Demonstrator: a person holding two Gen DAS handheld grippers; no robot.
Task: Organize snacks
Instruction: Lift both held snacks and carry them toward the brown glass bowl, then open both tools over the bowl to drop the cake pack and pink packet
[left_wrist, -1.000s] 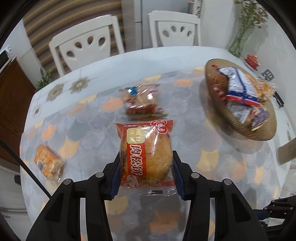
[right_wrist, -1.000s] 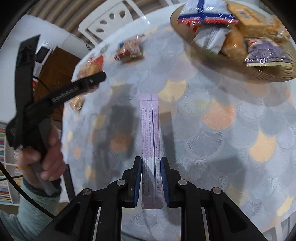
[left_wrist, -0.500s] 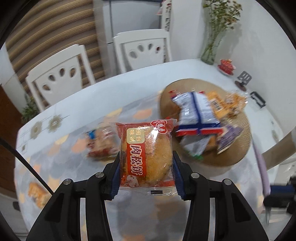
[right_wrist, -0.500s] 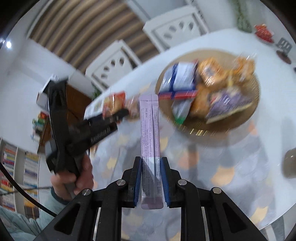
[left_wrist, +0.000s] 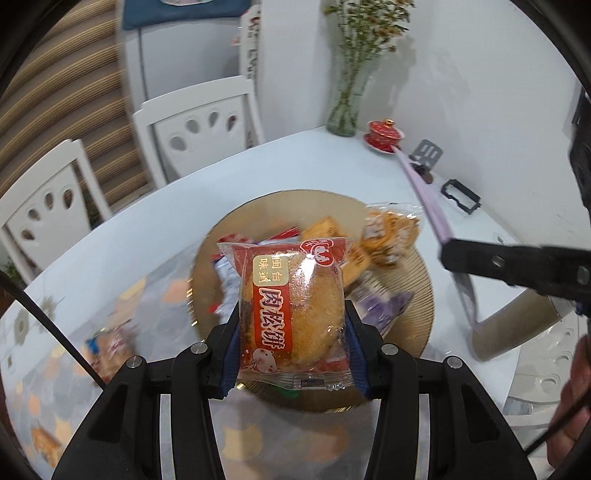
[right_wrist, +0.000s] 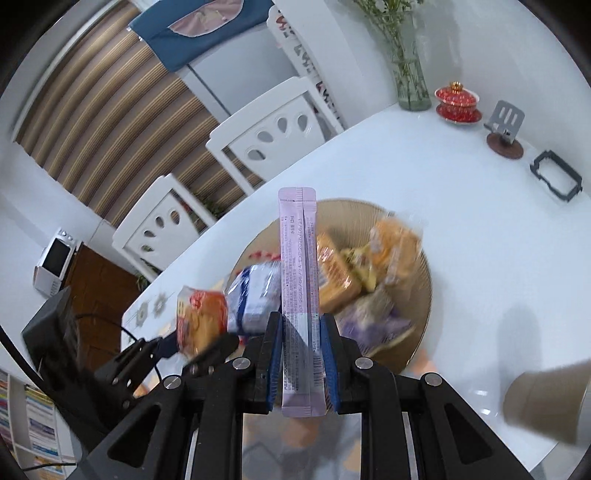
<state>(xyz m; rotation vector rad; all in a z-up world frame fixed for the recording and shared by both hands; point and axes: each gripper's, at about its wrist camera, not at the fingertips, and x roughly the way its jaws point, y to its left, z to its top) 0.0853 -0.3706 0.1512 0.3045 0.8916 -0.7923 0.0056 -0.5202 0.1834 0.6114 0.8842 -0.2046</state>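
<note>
A red-wrapped round cake (left_wrist: 291, 314) stands upright in my left gripper (left_wrist: 291, 332), whose pads are shut on its sides. It hangs just above the near edge of a round woven tray (left_wrist: 423, 291) piled with several snack packets. My right gripper (right_wrist: 299, 332) is shut on a long lilac stick sachet (right_wrist: 298, 266), held over the same tray (right_wrist: 426, 295). In the right wrist view the left gripper (right_wrist: 201, 341) and its cake (right_wrist: 201, 317) show at lower left, beside a blue-white packet (right_wrist: 255, 291). In the left wrist view the right gripper (left_wrist: 458, 258) comes in from the right.
A glass vase (left_wrist: 343, 110), a red lidded cup (left_wrist: 384, 136), a phone stand (right_wrist: 504, 122) and a black frame (right_wrist: 556, 177) stand behind the tray. Two white chairs (left_wrist: 199, 122) line the far side. Loose packets (left_wrist: 110, 343) lie on the patterned cloth at left.
Both grippers have risen and swung from over the patterned cloth to above the tray, each keeping its packet. The two grippers now hang close together.
</note>
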